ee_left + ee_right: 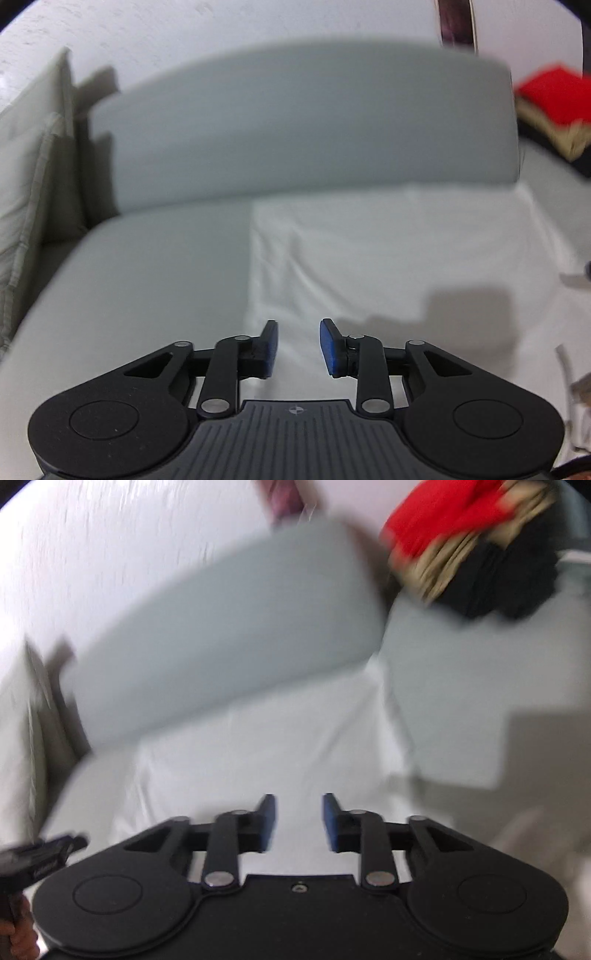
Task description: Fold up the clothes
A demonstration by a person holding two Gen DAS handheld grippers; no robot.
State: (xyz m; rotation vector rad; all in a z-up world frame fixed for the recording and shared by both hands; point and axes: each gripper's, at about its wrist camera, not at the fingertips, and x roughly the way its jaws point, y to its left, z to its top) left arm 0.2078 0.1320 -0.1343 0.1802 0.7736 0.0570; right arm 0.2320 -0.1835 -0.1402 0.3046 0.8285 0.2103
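We hold the left gripper and right gripper with jaws apart, gripping nothing — both just above the white garment, wrinkled soft cloth spread flat on the smooth grey sofa; beyond the garment lies a red-tan-black clothes pile.
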